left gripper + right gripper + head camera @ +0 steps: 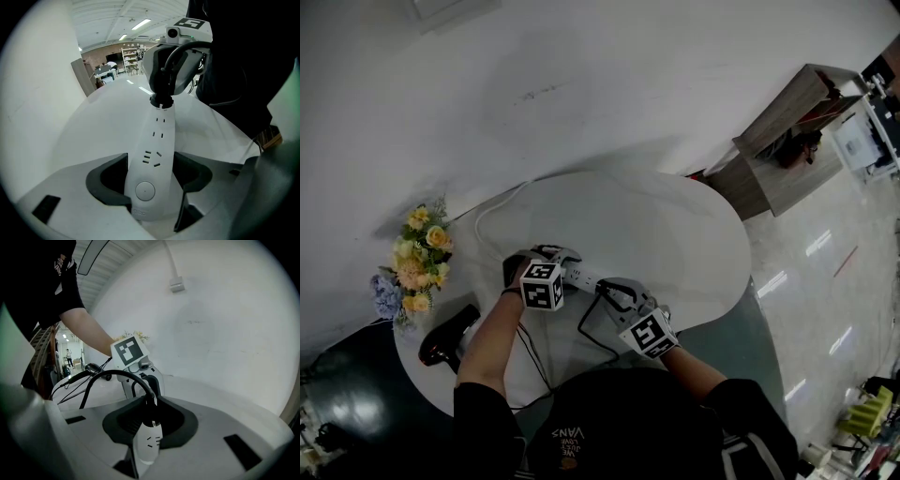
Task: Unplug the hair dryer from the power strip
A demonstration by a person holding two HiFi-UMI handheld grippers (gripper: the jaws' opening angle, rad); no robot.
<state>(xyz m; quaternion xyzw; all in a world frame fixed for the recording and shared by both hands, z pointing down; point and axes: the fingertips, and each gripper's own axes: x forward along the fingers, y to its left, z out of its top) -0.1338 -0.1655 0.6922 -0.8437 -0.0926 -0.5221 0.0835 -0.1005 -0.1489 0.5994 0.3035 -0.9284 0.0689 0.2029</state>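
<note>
Lying flat on tabletop [684,225]: strip [581,275], long axis from left hand-held gripper [152,187] to right hand-held gripper [150,420]. Clamped by left at strip's button end. Clamped by right: plug [150,409], at strip's opposite end. Likely pull: up, off strip. Well left of strip: dryer [445,342]. Counted: one strip, one plug, one dryer.

The head camera looks steeply down on a white table [675,225] from above, where the left gripper [150,182]'s close camera faces 4 o'clock along the power strip [157,150] and the right gripper [150,423]'s faces 10 o'clock, both sharing its black plug [149,412].
</note>
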